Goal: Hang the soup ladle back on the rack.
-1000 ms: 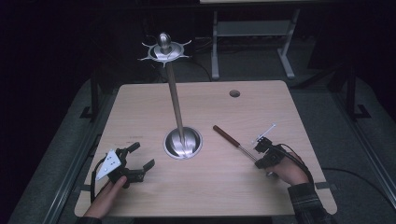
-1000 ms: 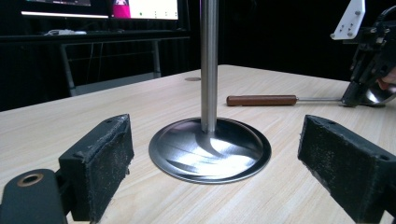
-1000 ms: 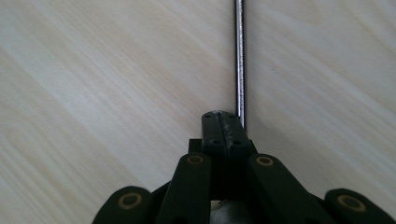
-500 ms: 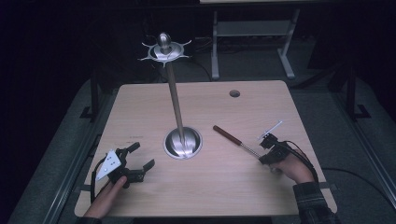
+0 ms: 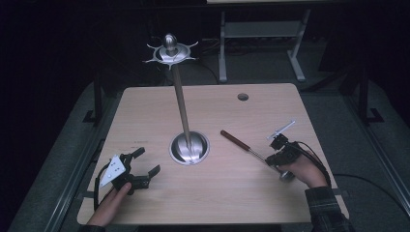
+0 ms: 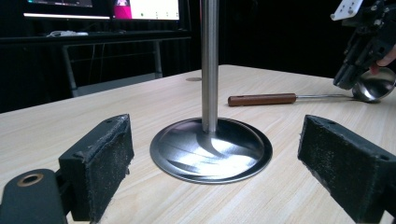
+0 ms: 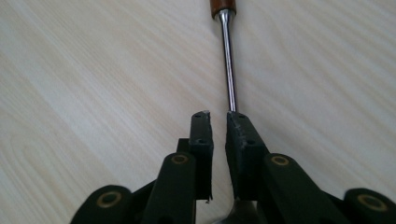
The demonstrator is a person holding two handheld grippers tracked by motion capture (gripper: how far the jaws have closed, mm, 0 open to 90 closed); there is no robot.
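Observation:
A steel stand with a round base (image 5: 189,147) (image 6: 210,154) and a tall pole (image 5: 180,101) carries a ring of hooks (image 5: 169,52) at its top. A ladle with a brown wooden handle (image 5: 235,140) (image 6: 261,99) lies flat on the table, its thin shaft (image 7: 229,70) running toward its bowl (image 6: 373,86). My right gripper (image 5: 270,161) (image 7: 217,116) points down over the shaft near the bowl. Its jaws have just been opening: a narrow gap shows, nothing is between the pads, and the shaft passes under one jaw. My left gripper (image 5: 147,160) (image 6: 217,140) rests wide open, facing the base.
The wooden table (image 5: 227,203) has a round cable hole (image 5: 242,96) at its far right. A metal desk frame (image 5: 261,34) stands in the dark behind it. Lit screens (image 6: 144,7) glow in the left gripper view.
My right hand has shifted slightly to the right over the ladle's shaft. The ladle, the stand and my left gripper are where they were.

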